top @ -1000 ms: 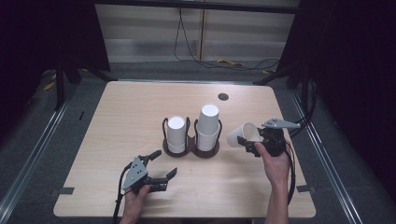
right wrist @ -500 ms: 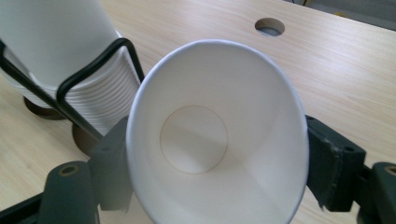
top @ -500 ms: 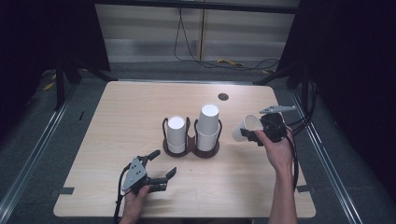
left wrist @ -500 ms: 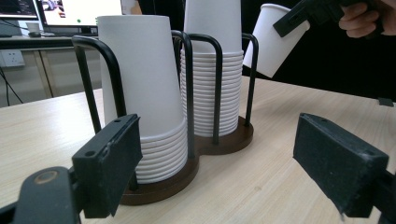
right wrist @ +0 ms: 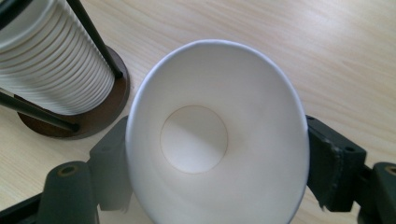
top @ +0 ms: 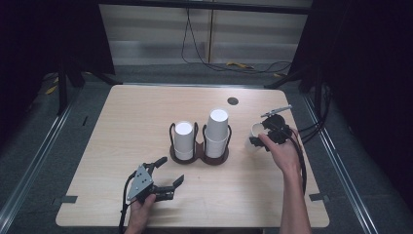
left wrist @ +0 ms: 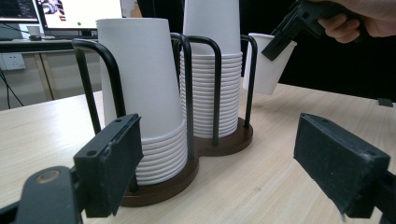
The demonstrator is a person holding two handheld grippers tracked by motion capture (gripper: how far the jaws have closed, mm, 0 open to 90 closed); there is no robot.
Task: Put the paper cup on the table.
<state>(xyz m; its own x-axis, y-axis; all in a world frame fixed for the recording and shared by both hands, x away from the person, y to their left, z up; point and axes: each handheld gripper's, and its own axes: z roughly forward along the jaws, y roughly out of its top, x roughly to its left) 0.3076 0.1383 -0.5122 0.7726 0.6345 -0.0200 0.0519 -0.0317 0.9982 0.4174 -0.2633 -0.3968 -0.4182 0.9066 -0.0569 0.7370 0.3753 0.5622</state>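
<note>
No brand, label or writing can be read on anything here. In the high view the left gripper point(top: 165, 181) lies low in the lower left of the frame, held in a hand point(top: 141, 212), its jaws spread apart with nothing between them, pointing toward the frame's right. At the centre stands a dark wire cup holder point(top: 199, 155) with two stacks of white paper cups, the left stack point(top: 184, 141) shorter than the right stack point(top: 217, 132). To the right of centre, the right gripper point(top: 259, 140) is clamped on a single white paper cup point(top: 256, 130), held off the table beside the right stack. The cup is tipped, its long axis slanted and its mouth turned up toward the camera; in the right gripper view the rim is squeezed into an oval between the jaws. The table point(top: 126, 117) is pale wood grain with a small dark round spot point(top: 233, 101) near its far edge. Grey floor, black cables and dark stands surround it.
</note>
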